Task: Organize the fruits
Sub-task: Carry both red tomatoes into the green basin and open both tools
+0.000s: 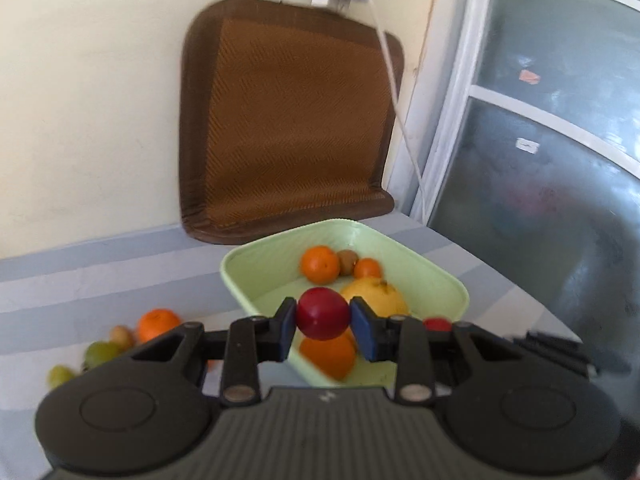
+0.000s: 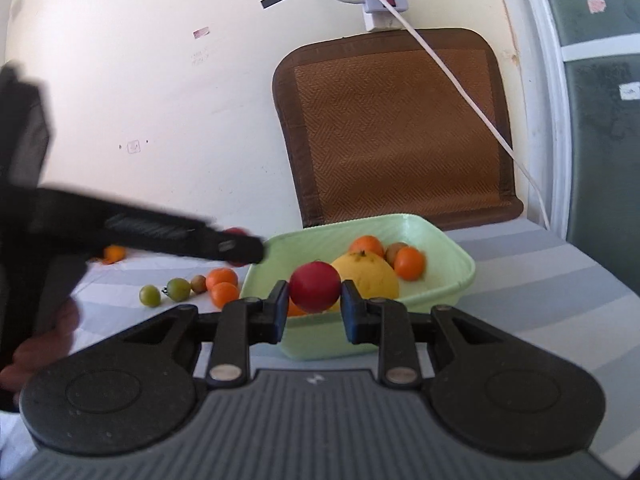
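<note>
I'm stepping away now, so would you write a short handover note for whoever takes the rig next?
Left gripper: shut on a dark red fruit, near the green tray.
Right gripper: shut on a red fruit, at the tray's front.
Done: big yellow fruit, several oranges and a small brown fruit are in the tray.
Left: drop both red fruits in, then collect the oranges, green fruits and brown fruit on the striped cloth.

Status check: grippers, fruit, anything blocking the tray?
Left gripper shut on red fruit. Right gripper shut on another red fruit. Green tray ahead, partly filled. Nothing blocking.
</note>
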`<state>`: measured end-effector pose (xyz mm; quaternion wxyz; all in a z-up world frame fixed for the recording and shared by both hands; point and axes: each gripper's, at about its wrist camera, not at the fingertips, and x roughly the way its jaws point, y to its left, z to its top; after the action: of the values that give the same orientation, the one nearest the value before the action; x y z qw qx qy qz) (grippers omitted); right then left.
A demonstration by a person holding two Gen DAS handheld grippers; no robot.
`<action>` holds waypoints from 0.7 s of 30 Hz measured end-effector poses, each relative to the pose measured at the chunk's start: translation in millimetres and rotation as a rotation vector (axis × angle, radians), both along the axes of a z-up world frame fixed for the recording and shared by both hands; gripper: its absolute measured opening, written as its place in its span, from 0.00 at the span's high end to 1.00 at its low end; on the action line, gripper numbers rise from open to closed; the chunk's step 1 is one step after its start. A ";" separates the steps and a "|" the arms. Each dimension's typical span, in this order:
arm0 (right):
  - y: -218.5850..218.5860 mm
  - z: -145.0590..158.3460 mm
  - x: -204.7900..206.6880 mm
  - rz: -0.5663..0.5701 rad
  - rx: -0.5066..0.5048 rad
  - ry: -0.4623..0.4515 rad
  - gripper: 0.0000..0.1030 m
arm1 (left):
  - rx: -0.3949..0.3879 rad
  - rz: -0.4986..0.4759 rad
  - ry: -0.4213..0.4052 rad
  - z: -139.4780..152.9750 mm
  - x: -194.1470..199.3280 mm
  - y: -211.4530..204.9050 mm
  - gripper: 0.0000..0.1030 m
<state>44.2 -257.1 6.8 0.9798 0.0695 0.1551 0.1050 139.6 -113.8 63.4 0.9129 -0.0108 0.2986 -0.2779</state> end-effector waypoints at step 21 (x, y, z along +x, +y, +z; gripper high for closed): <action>15.1 14.3 -2.1 0.067 -0.017 -0.050 0.69 | -0.049 0.306 -0.116 34.9 -3.2 135.9 0.49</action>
<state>42.1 -242.0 21.2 0.9799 0.0532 0.1335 0.1381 136.5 22.2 98.2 0.9598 -0.0625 0.2332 -0.1429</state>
